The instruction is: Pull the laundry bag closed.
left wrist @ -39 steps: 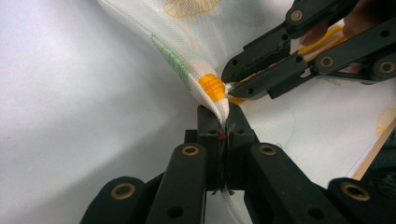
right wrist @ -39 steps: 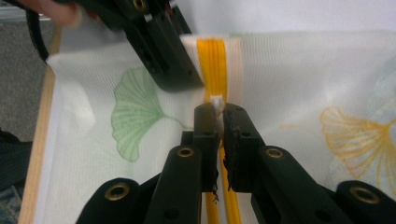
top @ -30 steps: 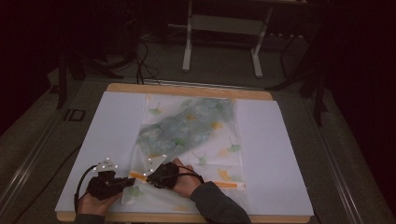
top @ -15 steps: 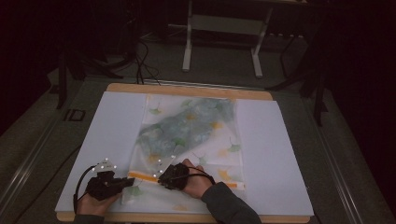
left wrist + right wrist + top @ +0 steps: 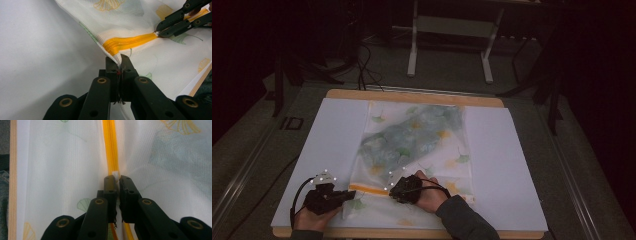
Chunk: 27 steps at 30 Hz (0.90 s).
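Left tongs (image 5: 119, 58) are sitting at the near-left of the tabletop (image 5: 512, 150) in the high view, jaws closed tight and pinching the corner of the white mesh laundry bag printed with yellow and green ginkgo leaves (image 5: 412, 150), right at the end of its orange zipper (image 5: 130, 41). In the left gripper view the fabric is lifting slightly where the jaws are biting it, and the zipper is running away up and to the right toward the other tool.

Right tongs (image 5: 117, 178) are sitting near the middle of the bag's near edge, jaws nearly together and clamping a small white zipper pull (image 5: 115, 173) on the orange zipper line. In the right gripper view the zipper is running straight ahead from the jaw tips, with mesh lying on both sides.

The bag is lying flat on a white sheet (image 5: 332, 130) covering the wooden tabletop, centred, long axis running away from the person. A greenish mass is showing through the mesh in the far half (cannot tell what it is). The zipper is crossing the bag near its near end, between the two tools.

Both of the person's hands are coming in from the near edge; a dark sleeve (image 5: 464, 220) is covering the right forearm.
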Available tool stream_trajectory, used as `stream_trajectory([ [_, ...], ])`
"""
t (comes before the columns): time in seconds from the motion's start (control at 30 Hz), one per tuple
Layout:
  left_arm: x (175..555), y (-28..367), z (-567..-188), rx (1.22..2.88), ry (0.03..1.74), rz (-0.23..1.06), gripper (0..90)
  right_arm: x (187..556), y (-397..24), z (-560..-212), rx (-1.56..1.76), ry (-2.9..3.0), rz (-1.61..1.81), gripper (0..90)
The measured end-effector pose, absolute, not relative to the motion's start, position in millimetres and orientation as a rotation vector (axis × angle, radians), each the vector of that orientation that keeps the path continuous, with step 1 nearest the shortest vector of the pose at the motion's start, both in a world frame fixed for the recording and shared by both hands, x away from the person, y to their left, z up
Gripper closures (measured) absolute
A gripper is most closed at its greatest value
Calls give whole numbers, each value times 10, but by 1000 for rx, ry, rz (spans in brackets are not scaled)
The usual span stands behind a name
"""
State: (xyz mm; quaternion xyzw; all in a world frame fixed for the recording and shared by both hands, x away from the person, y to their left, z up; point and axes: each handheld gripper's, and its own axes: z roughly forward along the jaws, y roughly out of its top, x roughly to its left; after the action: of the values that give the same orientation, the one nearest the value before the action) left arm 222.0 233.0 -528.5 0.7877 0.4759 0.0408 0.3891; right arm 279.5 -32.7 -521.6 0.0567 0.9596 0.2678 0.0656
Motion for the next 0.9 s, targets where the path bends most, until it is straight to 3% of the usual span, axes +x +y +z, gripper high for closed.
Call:
stream_trajectory([
  [0.9, 2217, 2345, -5285, 1999, 1217, 98, 879, 2800, -613, -5187, 191, 2902, 716, 849],
])
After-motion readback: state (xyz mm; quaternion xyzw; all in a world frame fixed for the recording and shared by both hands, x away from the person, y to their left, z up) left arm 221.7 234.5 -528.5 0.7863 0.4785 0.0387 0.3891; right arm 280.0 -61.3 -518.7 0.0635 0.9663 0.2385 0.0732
